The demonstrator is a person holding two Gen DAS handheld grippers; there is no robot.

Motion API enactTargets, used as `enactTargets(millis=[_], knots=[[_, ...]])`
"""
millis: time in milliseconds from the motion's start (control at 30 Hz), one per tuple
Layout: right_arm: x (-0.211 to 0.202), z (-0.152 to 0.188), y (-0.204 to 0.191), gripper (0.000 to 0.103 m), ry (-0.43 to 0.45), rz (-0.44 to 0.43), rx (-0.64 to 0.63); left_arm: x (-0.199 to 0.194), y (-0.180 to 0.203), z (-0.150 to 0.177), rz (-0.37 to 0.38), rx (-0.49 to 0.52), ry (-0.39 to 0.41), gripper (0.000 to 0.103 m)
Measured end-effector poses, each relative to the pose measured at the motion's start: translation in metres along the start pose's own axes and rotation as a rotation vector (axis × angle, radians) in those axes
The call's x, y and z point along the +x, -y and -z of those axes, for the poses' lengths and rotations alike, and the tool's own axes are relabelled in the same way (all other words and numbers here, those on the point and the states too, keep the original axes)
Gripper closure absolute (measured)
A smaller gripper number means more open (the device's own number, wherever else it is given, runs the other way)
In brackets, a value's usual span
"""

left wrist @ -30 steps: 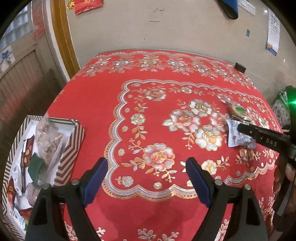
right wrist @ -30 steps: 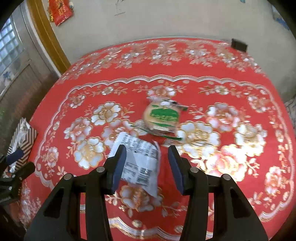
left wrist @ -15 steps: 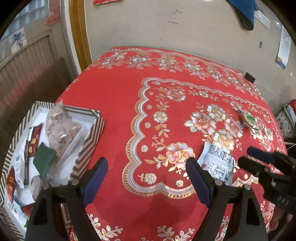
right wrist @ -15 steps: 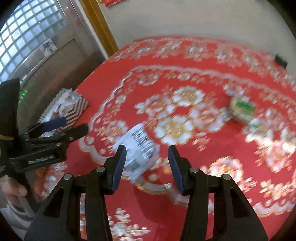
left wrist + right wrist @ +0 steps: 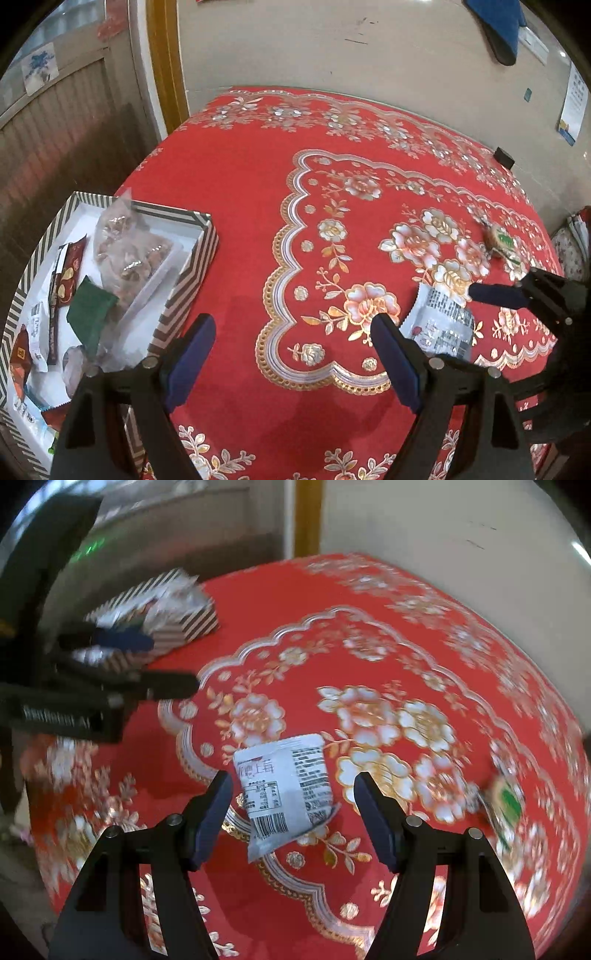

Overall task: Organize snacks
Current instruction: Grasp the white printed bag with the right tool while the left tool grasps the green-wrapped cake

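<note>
Fingers: both pairs spread, gripping nothing | white packet (image 5: 286, 788) on tablecloth (image 5: 236, 206) | green snack (image 5: 503, 242) beyond | striped box (image 5: 186, 266) left

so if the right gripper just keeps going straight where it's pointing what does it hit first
Most likely the white snack packet, lying on the red tablecloth between and just ahead of the open right gripper; depth is uncertain.

Both wrist views look down close over the red tablecloth (image 5: 236, 206), sharing the white packet (image 5: 286, 786).
</note>
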State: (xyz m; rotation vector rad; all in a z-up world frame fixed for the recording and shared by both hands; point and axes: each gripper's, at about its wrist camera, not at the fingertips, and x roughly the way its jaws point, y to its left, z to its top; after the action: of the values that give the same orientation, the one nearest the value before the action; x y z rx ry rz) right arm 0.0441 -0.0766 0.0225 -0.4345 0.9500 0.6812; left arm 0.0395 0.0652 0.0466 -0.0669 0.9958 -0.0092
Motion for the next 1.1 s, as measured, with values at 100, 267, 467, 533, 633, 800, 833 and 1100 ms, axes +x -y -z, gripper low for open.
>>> enactTargets(millis=[100,267,467,533,633,800,833,1100], knots=[[0.009,-0.003,-0.002,0.034,-0.044,-0.004,-0.065,0.001,0.001,-0.006,0.001,-0.009,-0.001,0.016],[0.028,-0.005,0.002,0.035,-0.106,-0.045,-0.072,0.006,0.01,-0.014,0.0,0.002,-0.01,0.016],[0.012,0.011,0.023,0.05,-0.085,-0.055,0.063,0.017,0.042,-0.026,0.022,0.048,-0.032,0.016],[0.002,0.025,0.029,0.05,-0.088,-0.029,0.098,0.02,0.058,-0.031,0.041,0.075,-0.039,0.016],[-0.023,0.054,0.05,0.05,-0.08,0.008,0.182,0.029,0.091,-0.038,0.095,0.11,-0.06,0.016],[-0.061,0.105,0.09,0.05,-0.086,0.124,0.34,0.053,0.153,-0.053,0.149,0.177,-0.12,0.016],[-0.068,0.114,0.098,0.05,-0.084,0.152,0.379,0.059,0.164,-0.056,0.159,0.182,-0.133,0.016],[-0.087,0.143,0.119,0.05,-0.072,0.193,0.467,0.095,0.233,-0.078,0.202,0.187,-0.169,0.016]])
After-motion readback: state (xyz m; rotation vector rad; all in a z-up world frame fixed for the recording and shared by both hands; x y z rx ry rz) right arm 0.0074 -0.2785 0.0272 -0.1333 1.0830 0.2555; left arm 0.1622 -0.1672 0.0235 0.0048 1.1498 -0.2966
